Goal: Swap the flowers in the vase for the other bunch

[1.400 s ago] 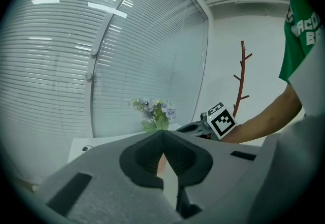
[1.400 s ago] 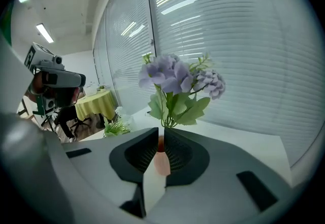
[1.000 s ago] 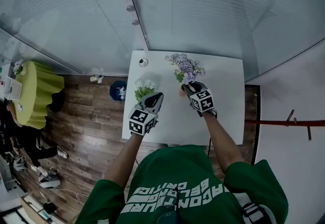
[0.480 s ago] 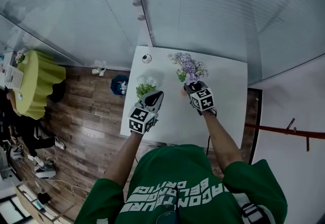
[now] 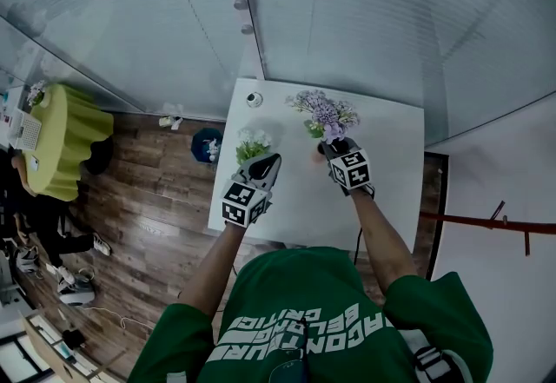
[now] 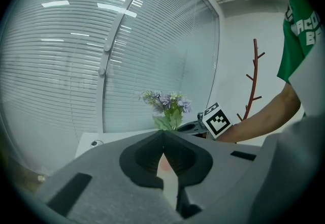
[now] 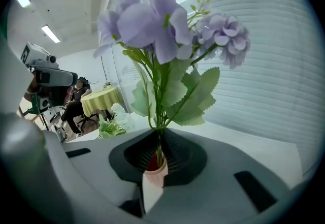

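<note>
Right gripper [image 5: 331, 145] clamps the purple bunch [image 7: 167, 20] at the vase mouth.
Its jaws have just been closing and now pinch narrow on the bunch's stems, just above the pink vase [image 7: 155, 172] on the white table [image 5: 387, 190]. Old flowers look ready to be pulled out. Left gripper [image 5: 268, 161] has its jaws together with nothing in them, near the white bunch [image 5: 251, 147] lying left of the vase. Count: 2 bunches, 1 vase, 2 grippers, 1 small round object [image 5: 254, 99].

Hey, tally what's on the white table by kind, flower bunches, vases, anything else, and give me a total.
Flower bunches: 2, the purple bunch and the white bunch
Vases: 1, the pink vase
Small round object: 1
Total: 4
</note>
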`<state>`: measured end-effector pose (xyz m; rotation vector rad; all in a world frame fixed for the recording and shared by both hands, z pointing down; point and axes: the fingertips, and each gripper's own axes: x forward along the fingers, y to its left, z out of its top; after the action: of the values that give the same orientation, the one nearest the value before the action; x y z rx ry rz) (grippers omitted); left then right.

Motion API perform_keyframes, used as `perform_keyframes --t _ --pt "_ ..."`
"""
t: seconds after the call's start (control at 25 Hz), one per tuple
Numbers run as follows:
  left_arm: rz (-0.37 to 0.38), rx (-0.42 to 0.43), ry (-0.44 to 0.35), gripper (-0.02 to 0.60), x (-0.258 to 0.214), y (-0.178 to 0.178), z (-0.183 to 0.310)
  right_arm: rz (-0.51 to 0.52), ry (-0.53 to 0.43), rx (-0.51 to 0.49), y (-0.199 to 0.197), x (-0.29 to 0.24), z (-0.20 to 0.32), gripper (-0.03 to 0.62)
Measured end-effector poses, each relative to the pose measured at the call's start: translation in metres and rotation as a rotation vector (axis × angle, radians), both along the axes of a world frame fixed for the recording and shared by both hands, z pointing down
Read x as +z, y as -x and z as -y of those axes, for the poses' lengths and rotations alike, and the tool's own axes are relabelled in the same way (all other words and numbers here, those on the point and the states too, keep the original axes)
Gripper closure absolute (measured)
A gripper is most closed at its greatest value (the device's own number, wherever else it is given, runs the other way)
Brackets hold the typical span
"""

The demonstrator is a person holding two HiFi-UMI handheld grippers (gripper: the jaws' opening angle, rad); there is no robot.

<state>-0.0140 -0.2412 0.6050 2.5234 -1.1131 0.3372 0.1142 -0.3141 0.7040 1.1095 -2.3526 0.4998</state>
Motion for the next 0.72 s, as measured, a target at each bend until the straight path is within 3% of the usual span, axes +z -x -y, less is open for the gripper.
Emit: perform_keyframes --t 0.36,0.72 --pt "-0.034 0.005 -0.048 0.575 -0.023 0.008 -0.008 0.016 -0.086 0.051 0.001 -0.05 -0.003 0.562" --pt "-0.047 0.027 -0.113 0.575 -0.048 0.022 -0.013 0.089 -0.227 0.101 0.013 -0.14 0.0 0.562"
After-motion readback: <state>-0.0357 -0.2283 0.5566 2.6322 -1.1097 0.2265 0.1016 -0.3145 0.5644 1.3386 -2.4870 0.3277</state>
